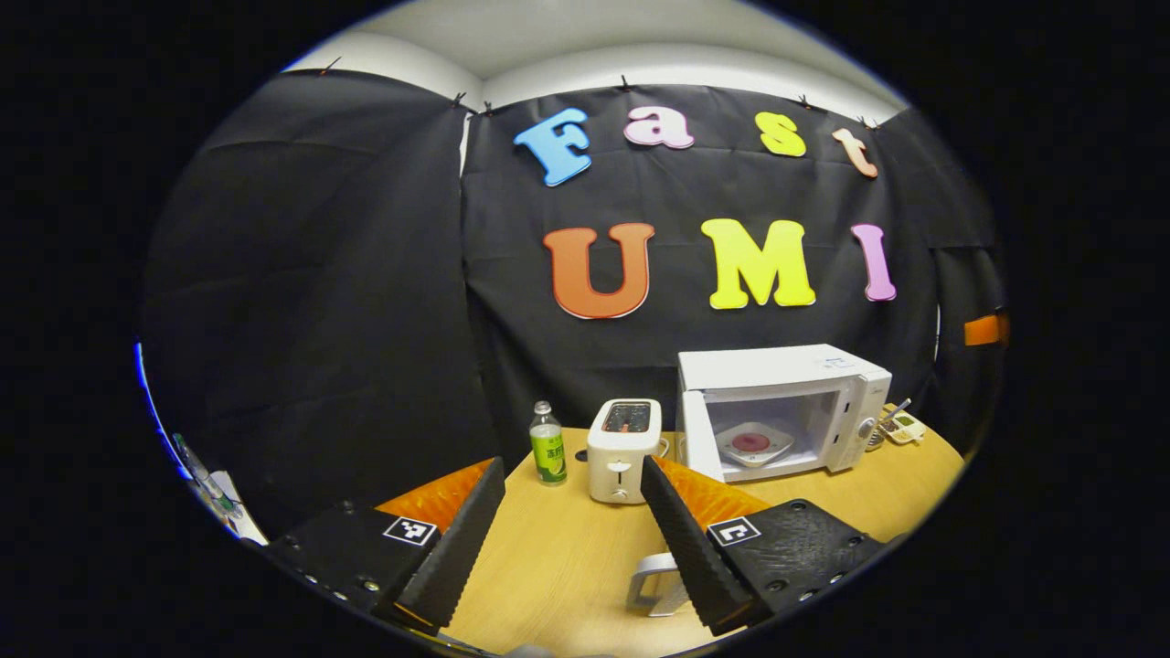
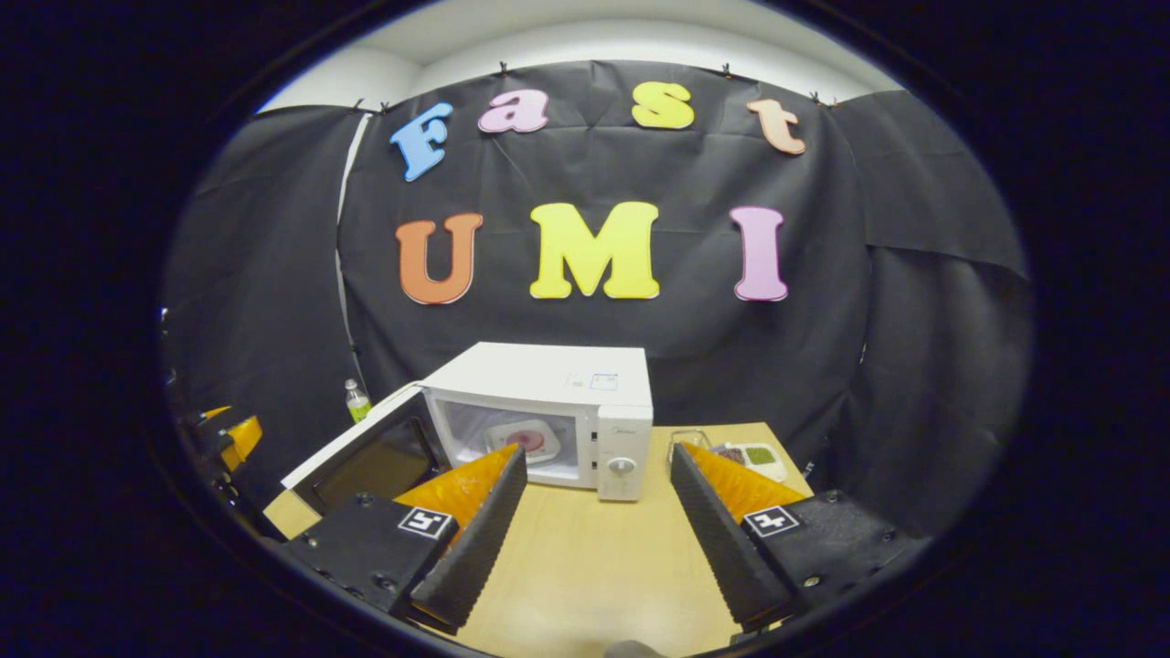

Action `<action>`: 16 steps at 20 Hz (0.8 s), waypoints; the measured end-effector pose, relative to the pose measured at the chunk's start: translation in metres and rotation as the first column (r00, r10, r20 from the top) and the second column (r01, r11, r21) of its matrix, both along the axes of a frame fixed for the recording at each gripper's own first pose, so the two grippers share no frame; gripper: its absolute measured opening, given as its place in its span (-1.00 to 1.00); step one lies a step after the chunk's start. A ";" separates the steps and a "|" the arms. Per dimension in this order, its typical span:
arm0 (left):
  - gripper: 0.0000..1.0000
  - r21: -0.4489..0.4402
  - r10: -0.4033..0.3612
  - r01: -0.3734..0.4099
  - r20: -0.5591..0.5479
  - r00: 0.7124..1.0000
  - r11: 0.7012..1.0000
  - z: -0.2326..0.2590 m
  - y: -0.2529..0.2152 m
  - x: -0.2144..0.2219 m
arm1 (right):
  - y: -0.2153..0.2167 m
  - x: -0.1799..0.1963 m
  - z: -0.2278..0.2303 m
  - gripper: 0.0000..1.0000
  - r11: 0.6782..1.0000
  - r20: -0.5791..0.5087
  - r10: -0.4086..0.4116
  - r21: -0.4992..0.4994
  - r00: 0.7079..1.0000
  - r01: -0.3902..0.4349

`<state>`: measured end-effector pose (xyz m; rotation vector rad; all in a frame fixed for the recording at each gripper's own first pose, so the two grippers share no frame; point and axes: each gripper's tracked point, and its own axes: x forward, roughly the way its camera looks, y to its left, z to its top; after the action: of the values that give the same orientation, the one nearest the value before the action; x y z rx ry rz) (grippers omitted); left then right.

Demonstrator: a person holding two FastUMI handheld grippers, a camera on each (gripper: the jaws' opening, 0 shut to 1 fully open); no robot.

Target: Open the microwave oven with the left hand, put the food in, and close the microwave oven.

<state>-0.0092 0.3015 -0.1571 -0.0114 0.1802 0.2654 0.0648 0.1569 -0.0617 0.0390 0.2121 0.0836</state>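
Note:
The white microwave (image 1: 786, 379) stands at the back right of the wooden table, its door (image 1: 698, 440) swung wide open to the left. Inside it lies a white plate with pink round food (image 1: 753, 443). In the right gripper view the microwave (image 2: 567, 375) faces me, door (image 2: 366, 461) hanging open leftward and the plate (image 2: 523, 440) inside. My left gripper (image 1: 572, 471) is open and empty, well back from the oven, in front of the toaster. My right gripper (image 2: 599, 457) is open and empty, short of the oven's control panel. The left gripper (image 2: 224, 437) shows at the far left edge.
A white toaster (image 1: 623, 448) and a green-labelled bottle (image 1: 547, 445) stand left of the microwave. A small white object (image 1: 654, 585) lies on the table (image 1: 567, 567) under my left gripper. A small tray with green and dark food (image 2: 754, 457) sits right of the oven.

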 end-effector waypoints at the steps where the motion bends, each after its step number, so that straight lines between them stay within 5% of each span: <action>1: 0.84 0.003 0.019 -0.019 -0.013 1.000 1.000 -0.010 0.013 0.002 | 0.000 -0.002 0.002 1.00 1.000 -0.002 -0.006 0.003 1.000 0.006; 4: 0.84 -0.039 0.053 -0.056 -0.075 0.996 0.998 -0.049 0.034 0.005 | 0.005 -0.008 0.003 1.00 1.000 -0.019 -0.005 0.008 1.000 0.005; 6: 0.53 -0.055 0.059 -0.065 -0.103 0.993 0.996 -0.069 0.041 0.004 | 0.006 -0.010 0.007 1.00 1.000 -0.020 0.002 -0.008 1.000 -0.002; 7: 0.01 -0.058 0.063 -0.070 -0.121 0.991 0.996 -0.080 0.044 0.003 | 0.008 -0.011 0.008 1.00 1.000 -0.021 0.002 -0.009 1.000 -0.003; 8: -0.19 -0.059 0.057 -0.065 -0.127 0.990 0.996 -0.089 0.046 0.006 | 0.011 -0.011 0.009 1.00 1.000 -0.022 0.005 -0.005 1.000 -0.006; 9: -0.17 -0.069 0.059 -0.068 -0.131 0.990 0.995 -0.094 0.048 0.005 | 0.015 -0.010 0.009 1.00 1.000 -0.025 0.011 -0.004 1.000 -0.011; 11: -0.98 -0.107 0.065 -0.080 -0.139 0.988 0.991 -0.104 0.052 0.005 | 0.019 -0.011 0.003 1.00 1.000 -0.042 0.023 -0.003 0.999 -0.023; 14: -1.00 -0.160 -0.003 -0.019 -0.130 0.991 0.987 -0.118 0.036 0.012 | 0.026 -0.017 -0.005 1.00 0.999 -0.070 0.051 0.015 0.996 -0.050; 15: -1.00 -0.153 -0.002 -0.018 -0.133 0.991 0.988 -0.121 0.035 0.010 | 0.024 -0.019 -0.005 0.83 0.999 -0.071 0.048 0.020 0.996 -0.047; 16: -0.80 -0.152 -0.003 -0.017 -0.131 0.991 0.988 -0.122 0.036 0.012 | 0.019 -0.020 -0.008 1.00 0.999 -0.081 0.044 0.016 0.996 -0.043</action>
<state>0.0030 0.3376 -0.2787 -0.1466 0.3307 0.2591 0.0448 0.1757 -0.0701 0.0524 0.2938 0.1272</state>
